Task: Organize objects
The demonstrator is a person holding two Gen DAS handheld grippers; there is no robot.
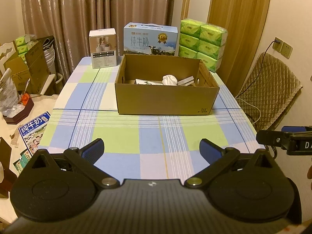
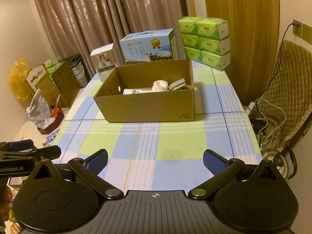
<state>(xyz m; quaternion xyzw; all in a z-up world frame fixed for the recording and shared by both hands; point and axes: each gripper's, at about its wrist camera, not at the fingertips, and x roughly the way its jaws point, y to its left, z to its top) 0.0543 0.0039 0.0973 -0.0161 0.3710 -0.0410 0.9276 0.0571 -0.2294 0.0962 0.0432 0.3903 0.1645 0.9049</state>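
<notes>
Plainly, both tools are idle: the left gripper [image 1: 151, 150] and the right gripper [image 2: 155, 162] each hang low over the near edge of the checked surface [image 1: 124, 130] with jaws spread wide and nothing between them. The cardboard box [image 1: 165, 97] sits toward the middle of the surface, well ahead of both, and already holds a crumpled white item [image 1: 170, 80], a flat printed pack [image 1: 148, 82] and a pale slab [image 1: 186, 81] leaning at its right. No loose object shows on the cloth in front of it, so the sorting looks close to done, or the next piece must come from the back row. For a reach there, I would go round the box rather than over it, keeping the jaws wide until they straddle the target. Behind the box stand a small white carton [image 1: 103, 48], a blue milk carton [image 1: 150, 39] and stacked green tissue packs [image 1: 202, 42]; the box walls block a straight approach.
</notes>
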